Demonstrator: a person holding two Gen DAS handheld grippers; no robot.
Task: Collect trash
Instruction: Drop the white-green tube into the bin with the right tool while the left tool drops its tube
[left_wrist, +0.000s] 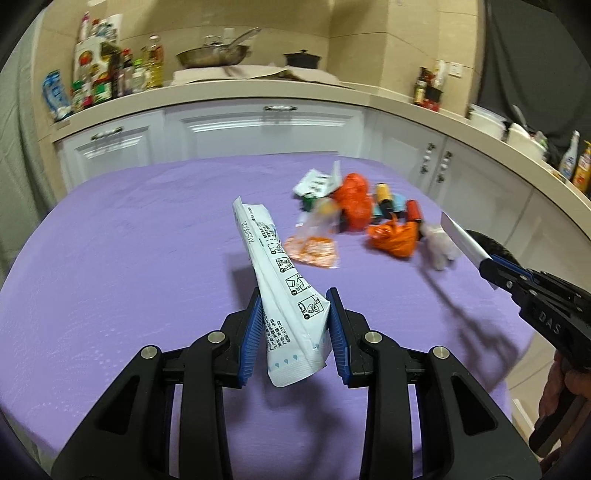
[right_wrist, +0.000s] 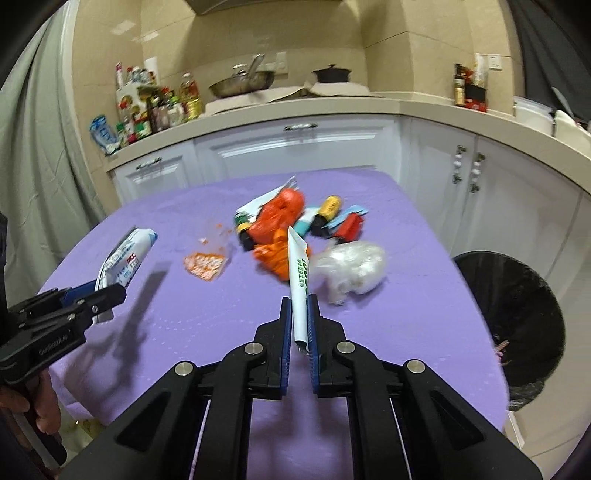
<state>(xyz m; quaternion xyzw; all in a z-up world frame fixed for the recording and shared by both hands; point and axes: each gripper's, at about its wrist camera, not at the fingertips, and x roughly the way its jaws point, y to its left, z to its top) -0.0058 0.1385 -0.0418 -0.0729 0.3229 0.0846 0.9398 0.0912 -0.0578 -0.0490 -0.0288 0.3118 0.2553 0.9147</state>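
Above purple table (right_wrist: 155, 332), both grippers loaded, bin (right_wrist: 517, 325) waiting off right edge. Best carried clear of remaining pile (right_wrist: 295, 225), grips kept firm until over bin's mouth, then dropped one at a time. Left gripper (left_wrist: 295, 317) part-open, pads clamped on white pack (left_wrist: 273, 266), pack jutting forward and up. Right gripper (right_wrist: 299, 317) pinched nearly closed on thin white wrapper (right_wrist: 298, 273), held edge-on. Orange bags, small bottles and crumpled clear plastic (right_wrist: 351, 269) left on cloth.
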